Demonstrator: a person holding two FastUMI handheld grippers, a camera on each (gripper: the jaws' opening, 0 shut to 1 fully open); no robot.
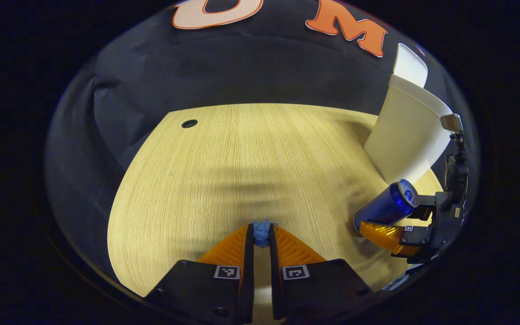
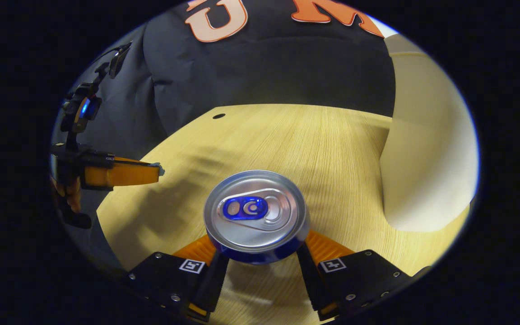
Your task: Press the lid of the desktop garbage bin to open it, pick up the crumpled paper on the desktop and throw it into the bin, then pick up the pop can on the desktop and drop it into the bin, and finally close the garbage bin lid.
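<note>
Wooden tabletop (image 1: 224, 171) with grommet hole (image 1: 189, 123).

Both views look down along their tongs, sharing the desktop (image 1: 224, 171) and bin (image 2: 427, 153).

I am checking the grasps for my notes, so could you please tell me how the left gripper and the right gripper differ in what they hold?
The left gripper pinches a small blue crumpled paper, fingers nearly together; the right gripper clamps a blue pop can, fingers spread wide. The paper barely shows past the fingers; the can juts well out. Both are held above the wooden table, beside the white bin.
</note>
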